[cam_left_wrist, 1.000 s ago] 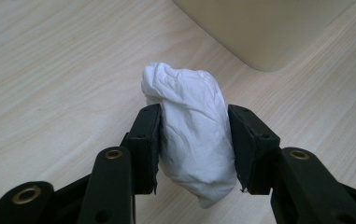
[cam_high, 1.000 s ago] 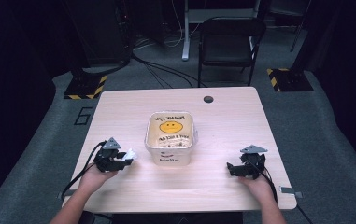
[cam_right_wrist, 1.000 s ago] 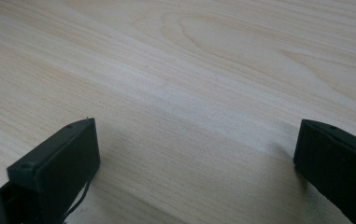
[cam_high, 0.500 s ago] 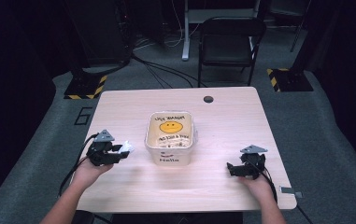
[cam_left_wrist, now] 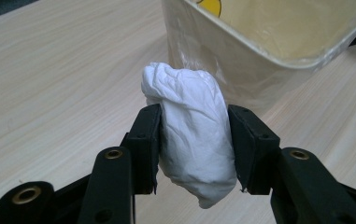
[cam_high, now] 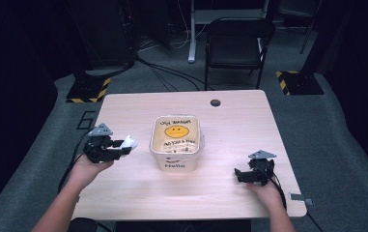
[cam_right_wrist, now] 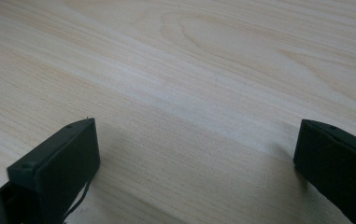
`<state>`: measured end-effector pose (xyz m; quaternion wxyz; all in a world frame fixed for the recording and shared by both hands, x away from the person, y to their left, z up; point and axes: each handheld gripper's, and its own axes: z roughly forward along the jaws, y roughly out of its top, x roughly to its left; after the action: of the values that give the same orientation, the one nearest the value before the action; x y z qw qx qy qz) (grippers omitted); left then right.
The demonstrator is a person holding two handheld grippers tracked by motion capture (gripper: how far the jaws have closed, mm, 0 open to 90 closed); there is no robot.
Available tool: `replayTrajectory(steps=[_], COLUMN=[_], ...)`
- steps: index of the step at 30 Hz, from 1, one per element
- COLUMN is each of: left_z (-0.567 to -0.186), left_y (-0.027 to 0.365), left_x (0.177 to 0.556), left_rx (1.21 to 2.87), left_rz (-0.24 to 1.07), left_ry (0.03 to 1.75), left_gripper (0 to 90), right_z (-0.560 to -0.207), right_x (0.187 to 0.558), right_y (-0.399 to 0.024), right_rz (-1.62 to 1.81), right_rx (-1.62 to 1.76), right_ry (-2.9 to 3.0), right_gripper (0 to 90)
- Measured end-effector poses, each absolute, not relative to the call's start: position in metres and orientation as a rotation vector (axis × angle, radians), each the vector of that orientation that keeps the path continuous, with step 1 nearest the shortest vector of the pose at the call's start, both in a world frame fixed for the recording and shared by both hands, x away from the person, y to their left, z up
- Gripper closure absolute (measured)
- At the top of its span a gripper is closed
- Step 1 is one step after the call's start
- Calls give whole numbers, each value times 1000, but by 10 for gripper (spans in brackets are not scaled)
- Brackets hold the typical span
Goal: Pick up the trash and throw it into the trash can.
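The crumpled white wad (cam_left_wrist: 192, 140) is soft and wrinkled, and the left gripper (cam_high: 123, 145) pinches it from both sides above the table (cam_high: 133, 106), just beside the cream tub (cam_high: 191, 157). Bare wood lies free around it. The right gripper (cam_high: 237, 175) rests near the table's front edge with jaws spread and nothing between them.

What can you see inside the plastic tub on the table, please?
The plastic tub looks empty: its yellow smiley face and printed text show on the bottom. The near wall hides the front inner edge. The crumpled white wad sits outside, clamped in the left gripper.
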<state>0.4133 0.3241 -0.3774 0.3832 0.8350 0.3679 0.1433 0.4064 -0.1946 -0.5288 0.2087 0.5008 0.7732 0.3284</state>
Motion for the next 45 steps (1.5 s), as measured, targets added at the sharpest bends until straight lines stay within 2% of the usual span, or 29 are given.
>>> replayTrajectory(steps=[19,45], left_z=[-332,-343], left_y=[288,233], left_x=[430,456], left_rx=[2154,2174], left_rz=[380,307], left_ry=[834,780], left_gripper=[561,562], right_z=[-529,-529], right_x=[407,407], right_y=[-195,-194], right_rz=[912,913], right_rx=[1391,1390], right_ry=[2152,2153], right_gripper=[0,0])
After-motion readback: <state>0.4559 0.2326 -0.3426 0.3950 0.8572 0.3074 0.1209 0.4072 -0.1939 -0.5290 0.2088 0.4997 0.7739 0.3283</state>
